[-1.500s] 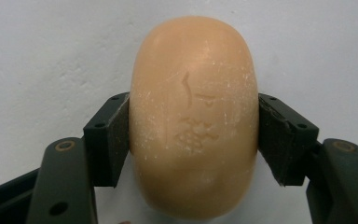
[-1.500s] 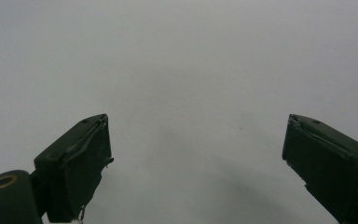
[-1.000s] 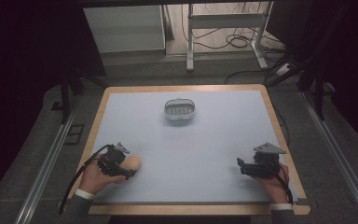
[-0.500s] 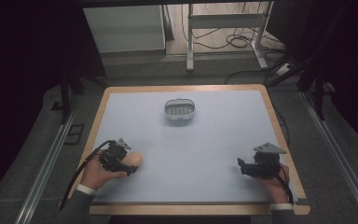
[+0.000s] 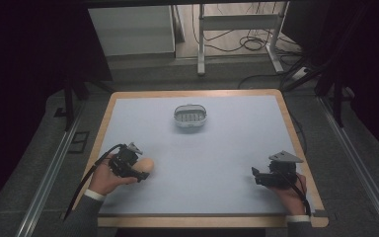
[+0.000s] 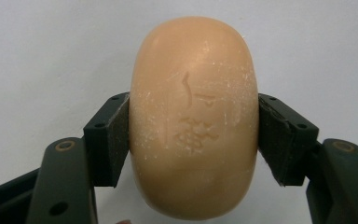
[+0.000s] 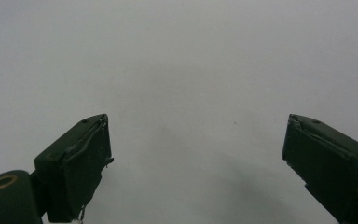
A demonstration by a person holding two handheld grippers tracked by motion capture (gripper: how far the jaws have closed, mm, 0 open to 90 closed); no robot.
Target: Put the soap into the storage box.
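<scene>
A tan oval soap bar (image 6: 193,116) with stamped characters sits between my left gripper's pads (image 6: 107,140), which press on both of its long sides. In the high view the left gripper (image 5: 139,167) holds the soap bar (image 5: 148,165) near the table's front left, just over the surface. My right gripper (image 5: 256,177) rests at the front right and points left. In the right gripper view, the right gripper (image 7: 196,119) has its jaws wide apart over bare tabletop, with nothing between them.
A small grey slotted soap dish (image 5: 190,115) stands at the middle back of the pale blue table (image 5: 237,128). The table has a wooden rim, and metal rails run along the floor on both sides.
My left gripper has edged slightly forward and to the right with the soap bar in it. The right gripper has stayed where it was.
</scene>
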